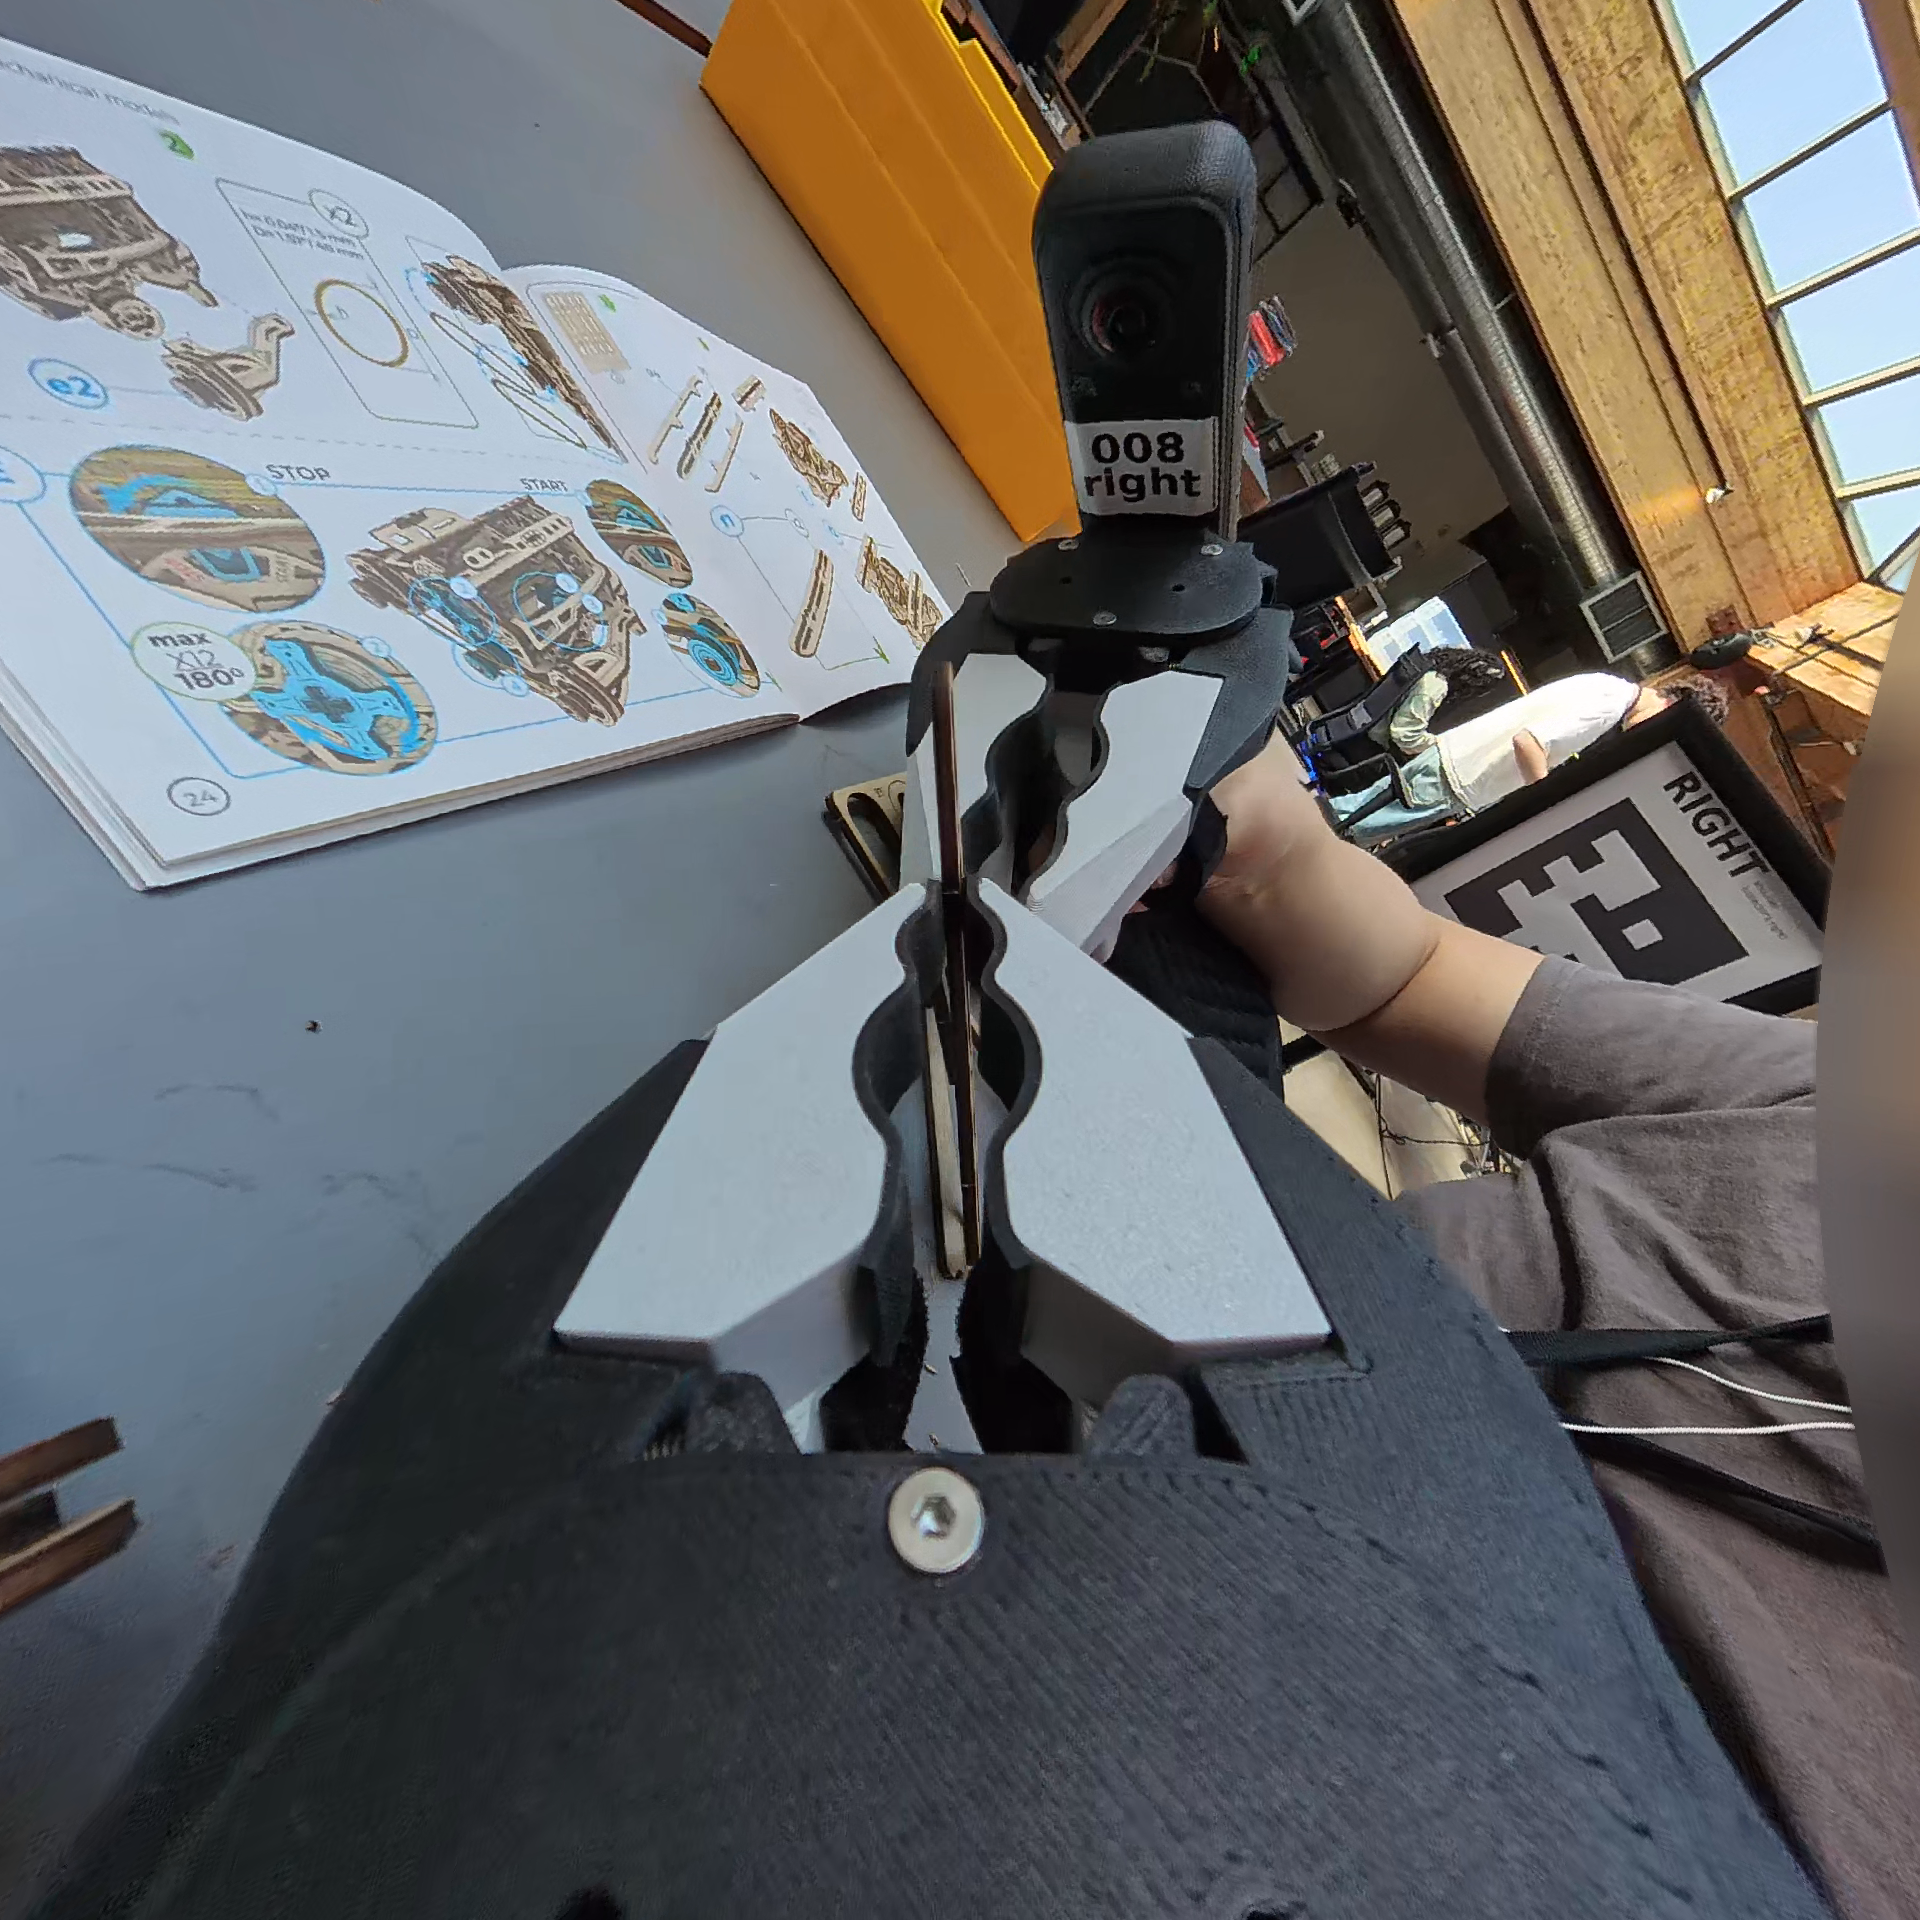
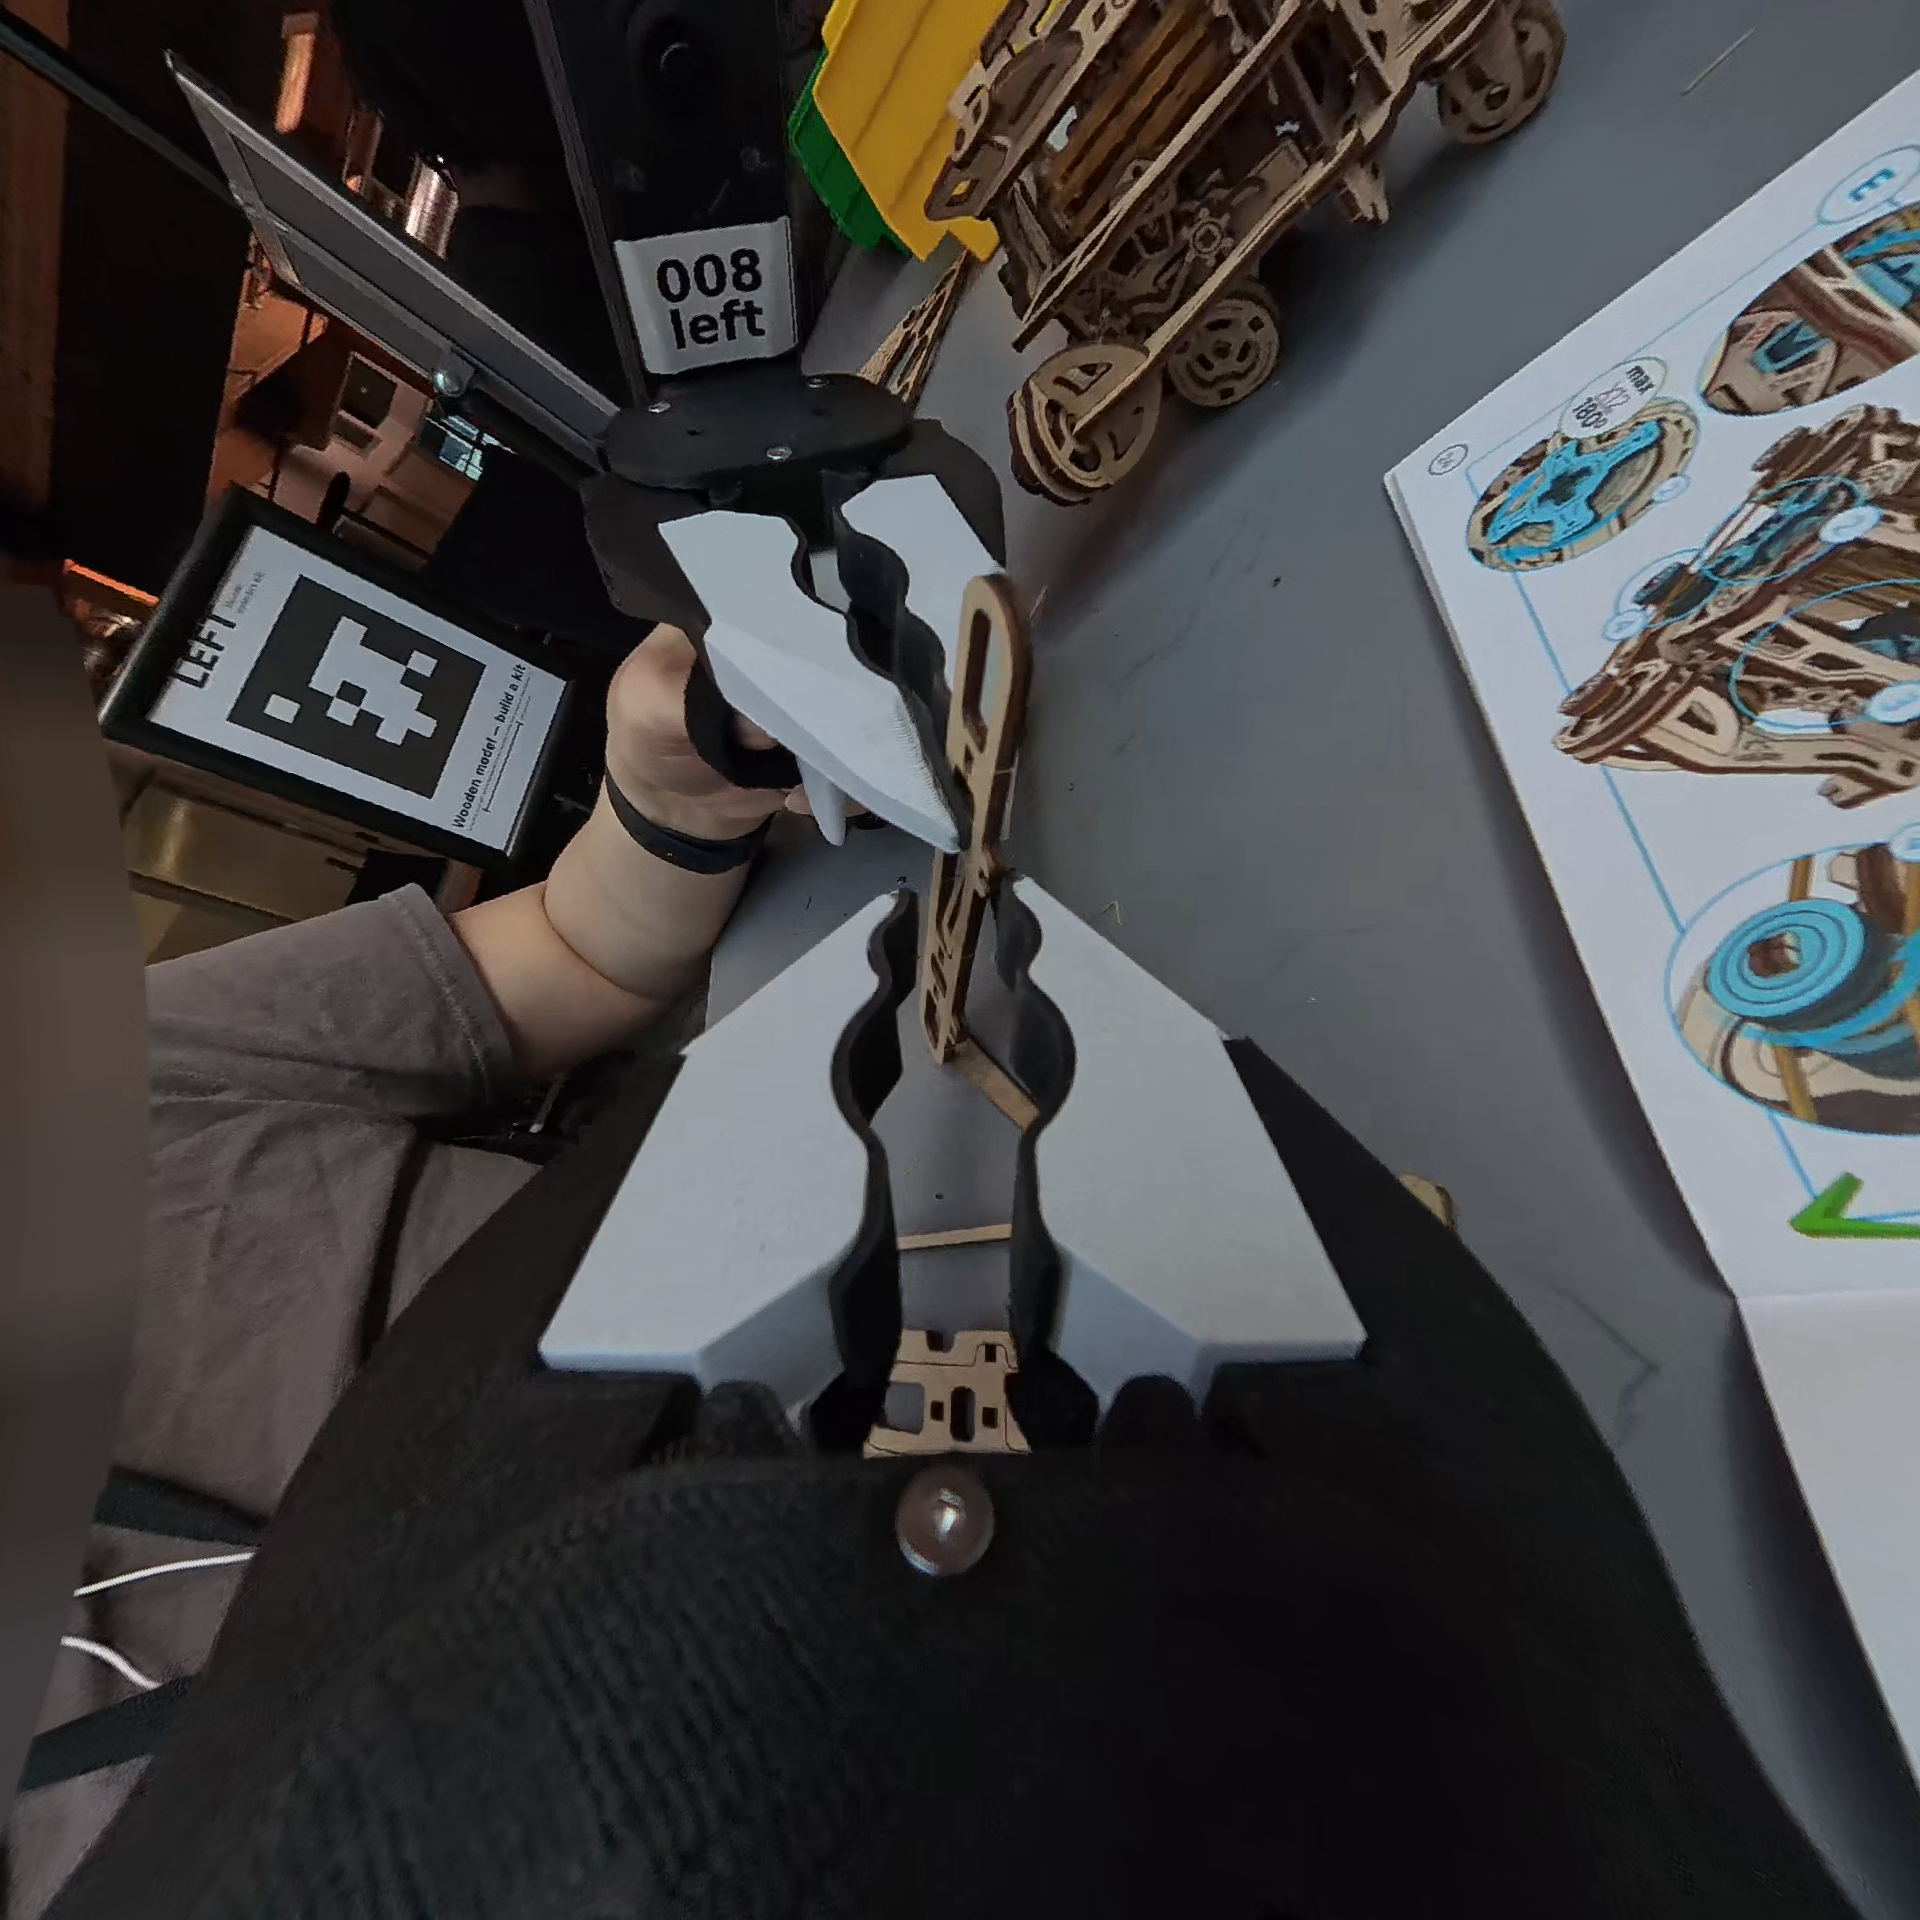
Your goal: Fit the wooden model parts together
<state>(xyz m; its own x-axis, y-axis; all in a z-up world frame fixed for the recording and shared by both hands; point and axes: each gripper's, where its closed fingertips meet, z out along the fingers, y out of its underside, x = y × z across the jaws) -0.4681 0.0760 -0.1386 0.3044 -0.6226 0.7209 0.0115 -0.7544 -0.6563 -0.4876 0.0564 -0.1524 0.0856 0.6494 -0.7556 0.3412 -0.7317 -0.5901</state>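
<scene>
Grey desk point(image 1: 260, 1039) is carrying an open instruction booklet point(image 1: 343, 499), a yellow bin point(image 1: 883, 229) and, in the right wrist view, a largely built wooden model vehicle point(image 2: 1195, 208).

I am holding a flat slotted wooden strip point(image 2: 977, 748) above the desk, between my two tools. My left gripper point(image 1: 948, 914) is clenched on it, with the thin edge of the strip standing between the jaws in the left wrist view. My right gripper point(image 2: 956, 894) is meeting the same strip from the opposite side; its jaws are closed to a narrow gap around the strip's near end, and I am judging that as a grasp.

The strip's long axis is running straight from one gripper toward the other, and both are equally near. A second, thinner wooden piece point(image 2: 1003, 1086) is showing at the strip's near end, between my right jaws; whether it is seated in a slot, I cannot tell. I am judging that the coming push must be directed along that axis.
</scene>
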